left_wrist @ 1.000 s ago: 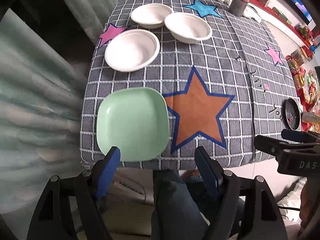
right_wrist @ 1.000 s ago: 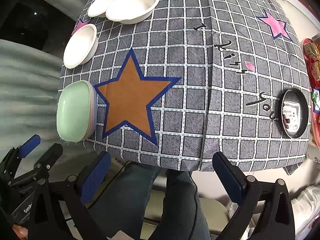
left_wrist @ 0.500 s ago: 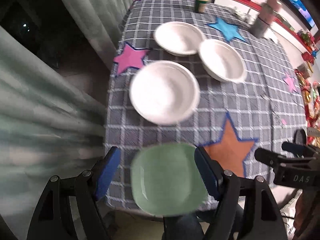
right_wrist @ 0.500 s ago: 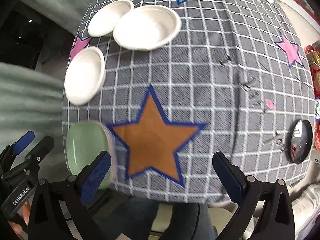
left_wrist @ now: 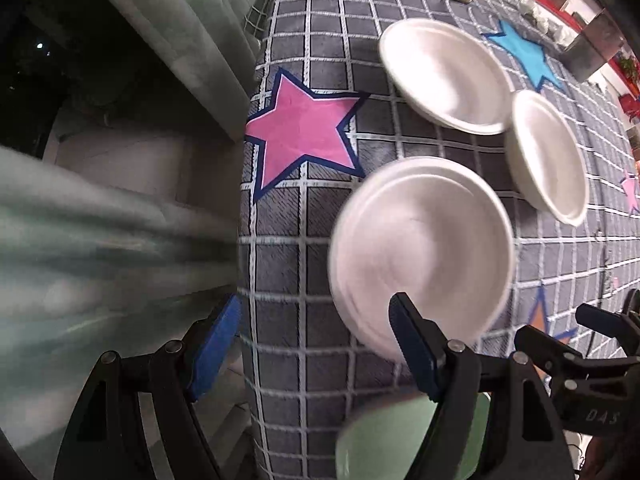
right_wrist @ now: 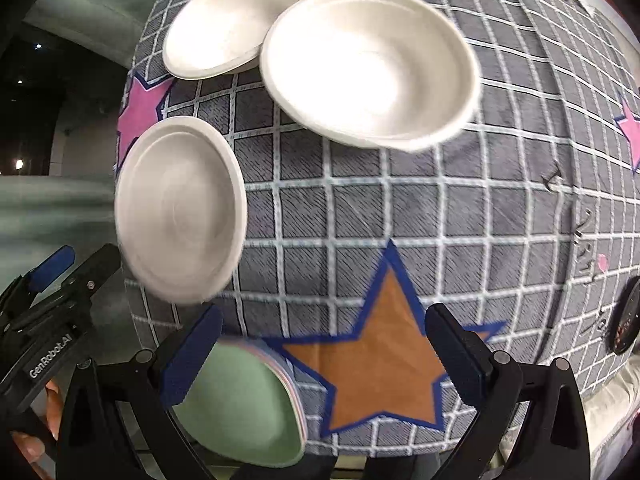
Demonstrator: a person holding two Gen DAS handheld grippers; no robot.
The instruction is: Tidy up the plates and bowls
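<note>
White bowl (left_wrist: 420, 248) sits near the table's (left_wrist: 304, 272) left edge, both tongs, left (left_wrist: 316, 344) and right (right_wrist: 324, 356), spread wide and empty, so a hasty nudge might shove it off.

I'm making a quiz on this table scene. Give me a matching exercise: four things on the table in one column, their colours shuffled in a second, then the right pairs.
Things:
1. Square plate at the near table edge
2. Big star beside that plate
3. Bowl nearest the left gripper
4. Star at the table's left edge

Colours:
A. pink
B. white
C. light green
D. orange

Pairs: 1-C, 2-D, 3-B, 4-A
</note>
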